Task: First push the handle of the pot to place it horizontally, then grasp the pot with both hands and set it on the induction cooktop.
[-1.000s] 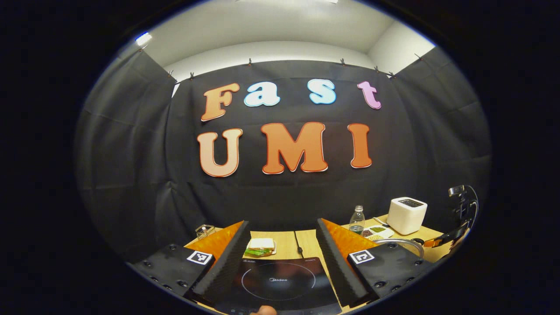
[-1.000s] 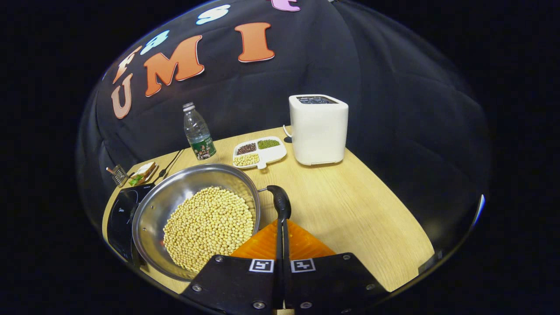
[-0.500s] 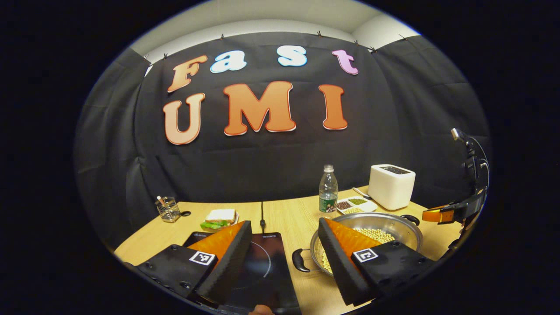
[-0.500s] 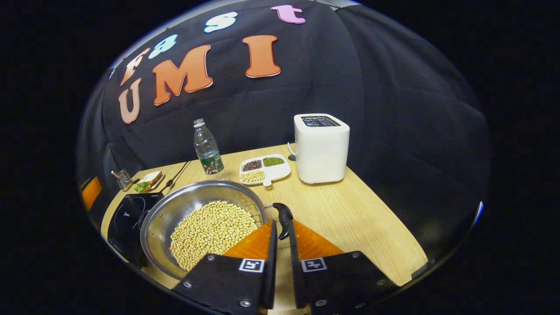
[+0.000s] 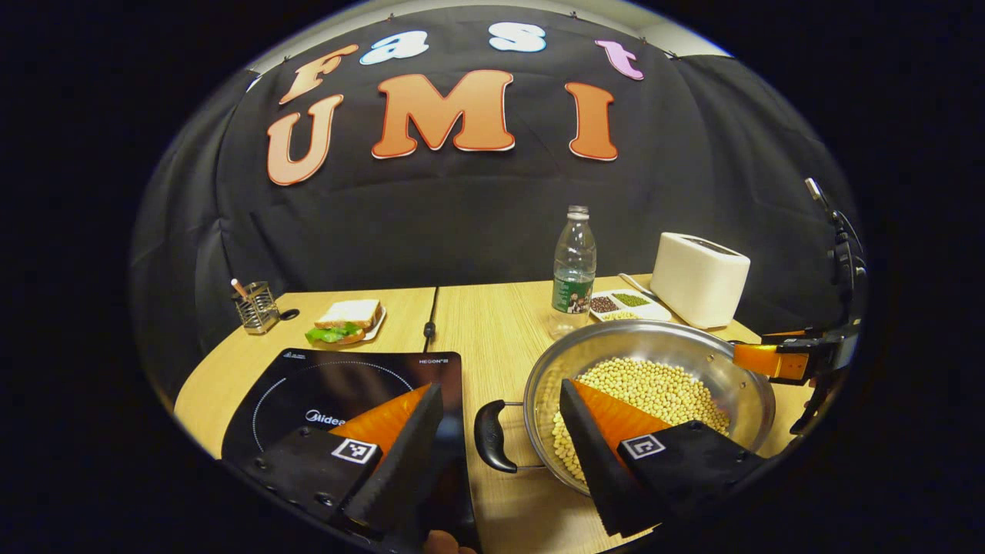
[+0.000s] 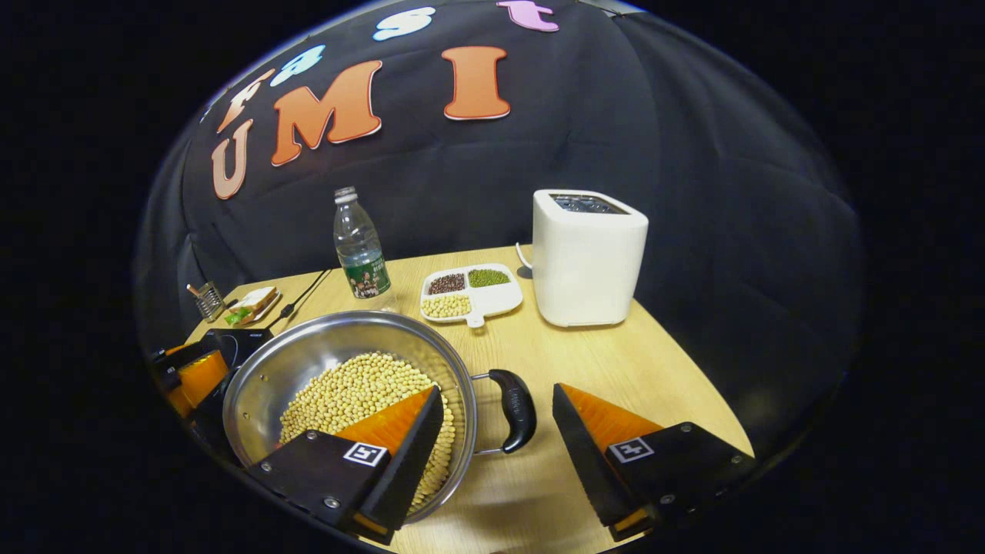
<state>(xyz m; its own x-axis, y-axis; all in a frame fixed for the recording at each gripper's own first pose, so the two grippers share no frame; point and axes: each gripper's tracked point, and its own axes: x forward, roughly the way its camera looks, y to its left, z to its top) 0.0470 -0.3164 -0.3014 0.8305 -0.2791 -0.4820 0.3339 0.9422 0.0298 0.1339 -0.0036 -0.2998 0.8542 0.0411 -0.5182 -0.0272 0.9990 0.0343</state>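
The pot (image 5: 650, 392) stands on the wooden table (image 5: 492, 323), just to the right of the black cooktop (image 5: 338, 385), and it is full of yellow beans (image 6: 354, 392). It is not on the cooktop. In the left gripper view, the left gripper (image 5: 500, 446) has its fingers spread wide, and the pot's left handle (image 5: 487, 435) lies between them, not touched. In the right gripper view, the right gripper (image 6: 496, 450) is also spread wide, with the pot's right handle (image 6: 517, 408) between its fingers, not touched. Near the back of the table stand a water bottle (image 6: 358, 248), a white toaster (image 6: 589, 258) and a small divided dish (image 6: 469, 291). A sandwich (image 5: 345, 319) lies behind the cooktop.
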